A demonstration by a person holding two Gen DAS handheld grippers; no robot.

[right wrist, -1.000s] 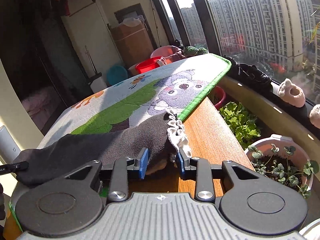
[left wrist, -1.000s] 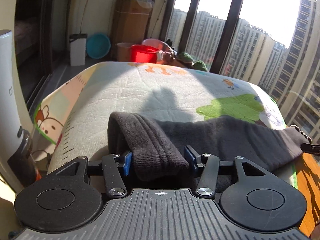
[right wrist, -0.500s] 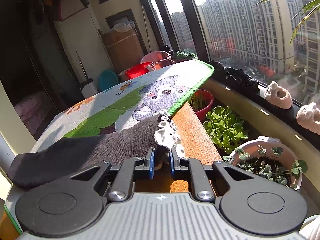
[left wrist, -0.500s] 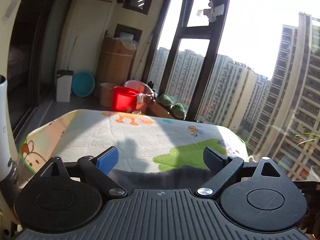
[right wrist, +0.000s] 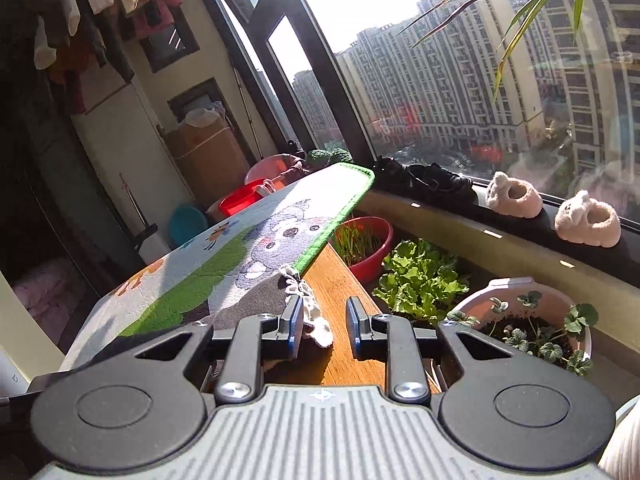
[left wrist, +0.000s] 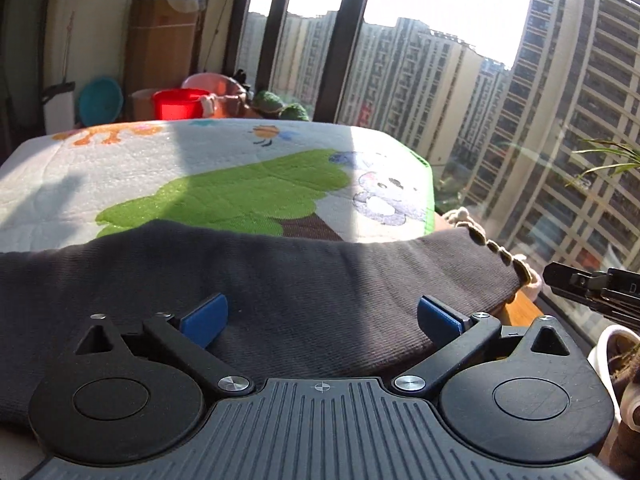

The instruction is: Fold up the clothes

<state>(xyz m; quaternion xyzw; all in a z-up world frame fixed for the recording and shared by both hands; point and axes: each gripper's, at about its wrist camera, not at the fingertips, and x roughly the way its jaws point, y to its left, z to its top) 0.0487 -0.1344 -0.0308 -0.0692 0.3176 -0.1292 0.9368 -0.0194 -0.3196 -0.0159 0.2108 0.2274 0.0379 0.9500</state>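
A dark grey knitted garment (left wrist: 280, 292) lies folded lengthwise across the near edge of a cartoon play mat (left wrist: 224, 184). Its cream lace hem (left wrist: 496, 248) hangs off the right end. My left gripper (left wrist: 322, 320) is open wide, just above the middle of the garment, holding nothing. In the right wrist view the garment's end (right wrist: 256, 300) and lace hem (right wrist: 312, 312) lie beside the left finger. My right gripper (right wrist: 324, 324) is open, over the wooden table edge (right wrist: 332, 280), and empty. The right gripper's tip (left wrist: 592, 284) shows at the right of the left wrist view.
The mat (right wrist: 224, 256) covers a wooden table. Potted greens (right wrist: 420, 280), a red pot (right wrist: 364, 240) and a strawberry planter (right wrist: 532, 320) stand right of the table. Slippers (right wrist: 588, 220) and black shoes (right wrist: 432, 180) sit on the window sill. A red bucket (left wrist: 176, 104) and cardboard box (left wrist: 164, 44) stand beyond.
The left gripper let go of the garment's cuff, opened wide, lifted, then swung right over the garment. The right gripper closed on the lace hem, then opened and released it.
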